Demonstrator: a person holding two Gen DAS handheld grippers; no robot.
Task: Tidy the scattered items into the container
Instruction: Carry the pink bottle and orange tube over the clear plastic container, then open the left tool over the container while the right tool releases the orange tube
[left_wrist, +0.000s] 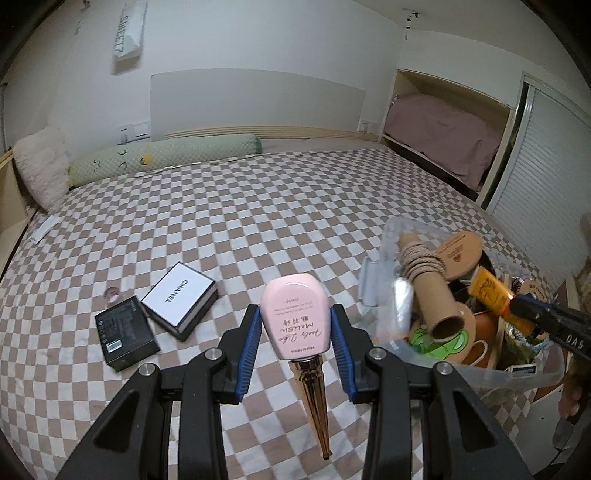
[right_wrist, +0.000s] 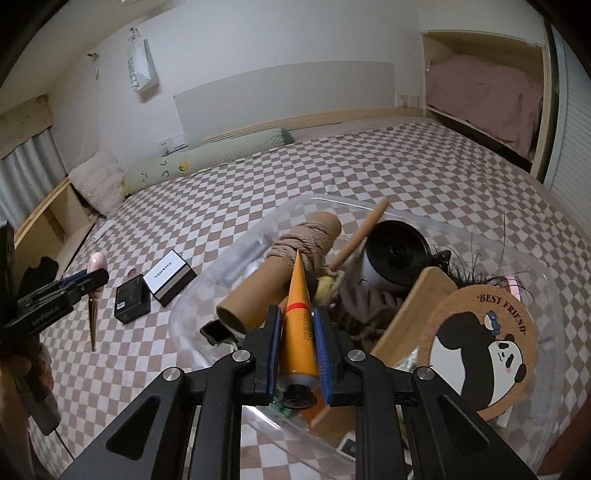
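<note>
My left gripper (left_wrist: 295, 325) was clamped on the pink bottle (left_wrist: 295, 317), held above the bed (left_wrist: 295, 206) just left of the bin (right_wrist: 546, 280). It looked light, rigid and glossy, so likely slippery; I judged the flat sides the place to pinch. My right gripper (right_wrist: 298, 332) was clamped on the orange tube (right_wrist: 300, 325) over the bin; soft, so best gripped mid-body. Only the right view showed the panda coaster (right_wrist: 484, 350); the left showed the boxes (left_wrist: 177, 295) more clearly.
</note>
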